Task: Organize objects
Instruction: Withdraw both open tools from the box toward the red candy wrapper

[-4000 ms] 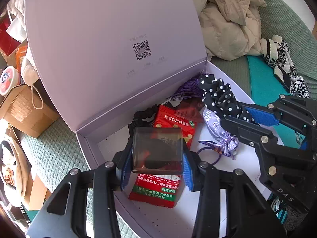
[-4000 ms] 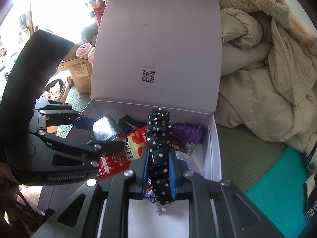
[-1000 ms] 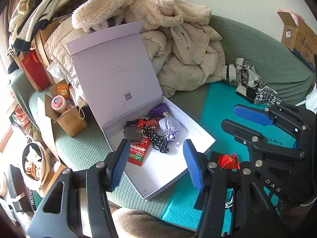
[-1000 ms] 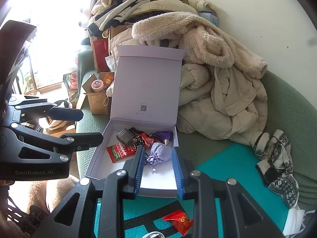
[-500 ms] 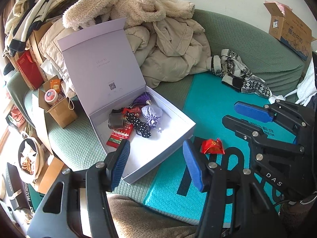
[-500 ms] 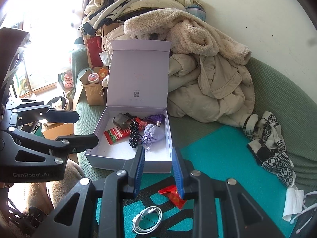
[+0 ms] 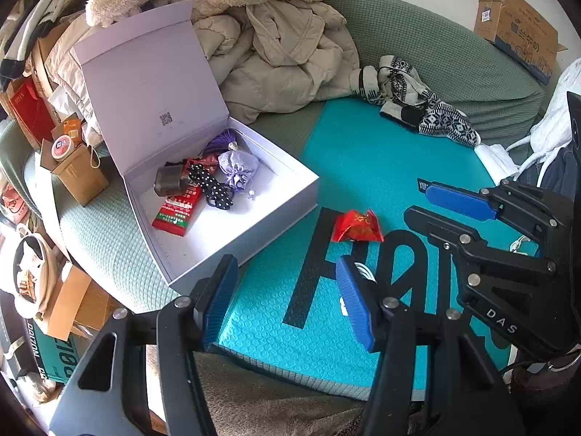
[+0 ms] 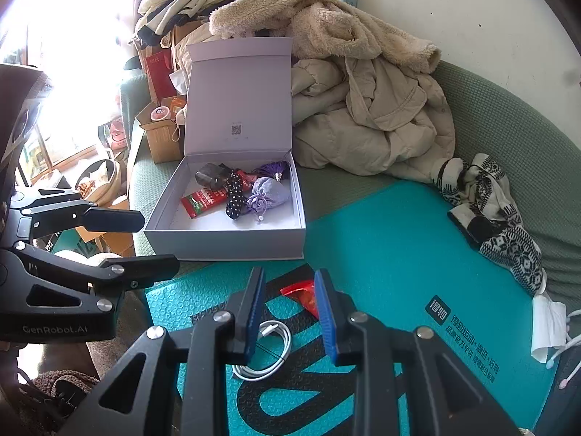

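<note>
An open lilac box (image 7: 276, 214) (image 8: 225, 245) sits on the green sofa. It holds a red-green snack packet (image 7: 176, 207), a polka-dot fabric piece (image 8: 234, 196), a lilac pouch (image 7: 238, 167), a purple tassel (image 8: 274, 169) and a dark cube (image 7: 169, 181). On the teal mat (image 7: 363, 167) lie a red packet (image 7: 357, 227) (image 8: 303, 292) and a coiled white cable (image 8: 268, 348). My left gripper (image 7: 287, 298) (image 8: 152, 243) hangs open and empty over the mat's near edge. My right gripper (image 8: 290, 309) (image 7: 417, 200) stands narrowly open above the red packet and cable, holding nothing.
Beige coats (image 8: 370, 109) are piled behind the box. A black-and-white knit piece (image 7: 417, 109) lies at the mat's far side and a white tissue (image 8: 548, 323) at its right edge. Cardboard boxes and a paper bag (image 7: 78, 178) crowd the left.
Four seconds ago the left gripper held the dark cube and the right the polka-dot piece; both now lie in the box. Both grippers have drawn back and down over the mat.
</note>
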Demonstrator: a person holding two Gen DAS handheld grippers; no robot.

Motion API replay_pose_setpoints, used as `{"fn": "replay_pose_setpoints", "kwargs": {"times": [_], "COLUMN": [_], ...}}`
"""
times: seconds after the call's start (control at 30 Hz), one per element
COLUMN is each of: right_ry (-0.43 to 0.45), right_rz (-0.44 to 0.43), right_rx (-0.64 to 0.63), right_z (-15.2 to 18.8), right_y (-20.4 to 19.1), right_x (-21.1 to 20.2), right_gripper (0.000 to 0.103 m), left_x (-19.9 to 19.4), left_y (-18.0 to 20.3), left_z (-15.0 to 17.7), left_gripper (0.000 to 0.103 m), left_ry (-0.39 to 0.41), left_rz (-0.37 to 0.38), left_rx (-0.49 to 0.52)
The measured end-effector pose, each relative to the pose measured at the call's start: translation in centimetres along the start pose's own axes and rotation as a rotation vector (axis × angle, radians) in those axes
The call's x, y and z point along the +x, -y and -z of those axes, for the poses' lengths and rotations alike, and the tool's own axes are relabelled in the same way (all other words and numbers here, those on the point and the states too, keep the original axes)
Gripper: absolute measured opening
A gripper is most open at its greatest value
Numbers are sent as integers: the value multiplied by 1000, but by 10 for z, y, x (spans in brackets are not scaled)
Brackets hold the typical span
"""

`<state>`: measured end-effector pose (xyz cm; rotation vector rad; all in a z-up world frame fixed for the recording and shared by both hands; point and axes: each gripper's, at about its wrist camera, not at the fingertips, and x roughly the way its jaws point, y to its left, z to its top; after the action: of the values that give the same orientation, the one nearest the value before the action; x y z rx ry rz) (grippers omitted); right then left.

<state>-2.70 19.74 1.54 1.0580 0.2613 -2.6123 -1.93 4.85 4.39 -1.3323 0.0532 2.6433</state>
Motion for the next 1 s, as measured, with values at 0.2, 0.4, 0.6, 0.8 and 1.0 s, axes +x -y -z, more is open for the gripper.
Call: {"fn": "replay_pose_setpoints", "kwargs": {"times": [0.2, 0.4, 0.6, 0.8, 1.0], "right_ry": [-39, -74, -117, -156, -192], "right_rz": [-12, 0, -2, 0, 5], "right_rx": [41, 56, 92, 119, 132], "right_z": [22, 41, 60, 76, 89], "right_y": [10, 19, 32, 40, 49], "right_x": [10, 18, 28, 39, 49], "right_gripper": [27, 27, 27, 27, 38], "left_x": [20, 44, 71, 92, 109], "left_y": [11, 19, 30, 45, 54], "left_z": [13, 25, 38, 46, 51], "left_gripper": [55, 60, 60, 60, 60], "left_ry": [-37, -78, -131, -174, -211], "left_rz": [23, 31, 83, 87, 94], "left_rx": [6, 10, 13, 44, 53]}}
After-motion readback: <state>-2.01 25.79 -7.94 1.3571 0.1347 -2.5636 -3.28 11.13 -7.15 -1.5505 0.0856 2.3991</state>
